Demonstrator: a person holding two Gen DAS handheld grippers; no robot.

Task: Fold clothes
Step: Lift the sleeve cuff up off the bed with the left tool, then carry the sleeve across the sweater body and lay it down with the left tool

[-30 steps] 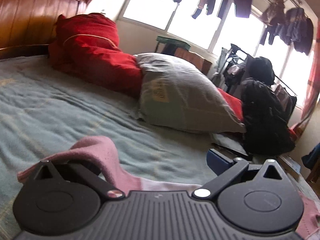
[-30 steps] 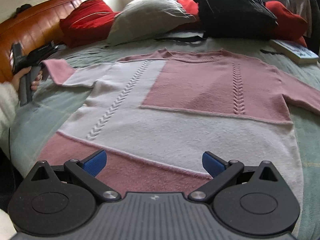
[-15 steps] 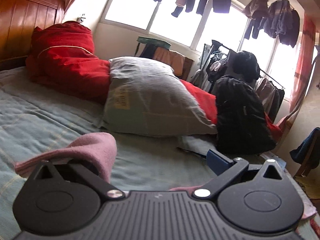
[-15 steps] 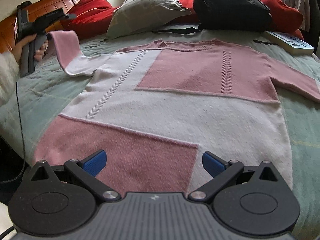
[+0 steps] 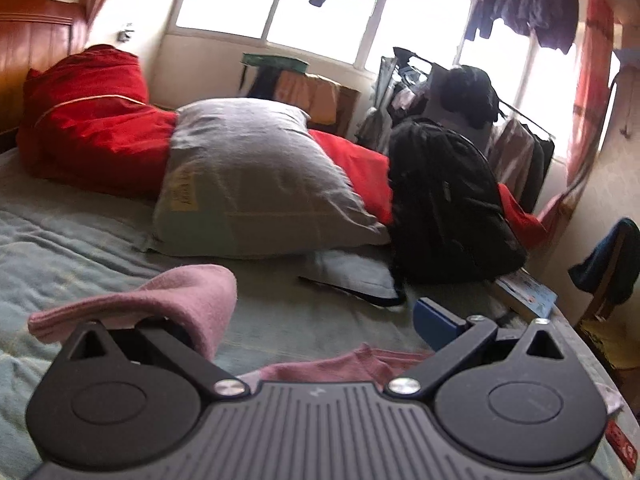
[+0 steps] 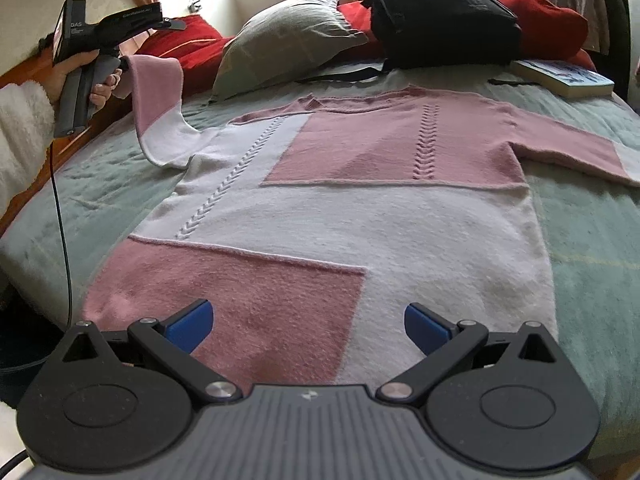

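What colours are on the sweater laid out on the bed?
Pink and white blocks on the sweater, clearest in the right wrist view.

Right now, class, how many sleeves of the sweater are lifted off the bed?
1: the left sleeve, held up by the left gripper. The right sleeve lies flat on the bed.

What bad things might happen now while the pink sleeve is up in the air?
The sleeve hangs from the left gripper, and how firmly it is held is unclear, so it might slip and flop back. The right gripper is open above the hem, pinning nothing, so pulling the sleeve across may drag the sweater crooked.
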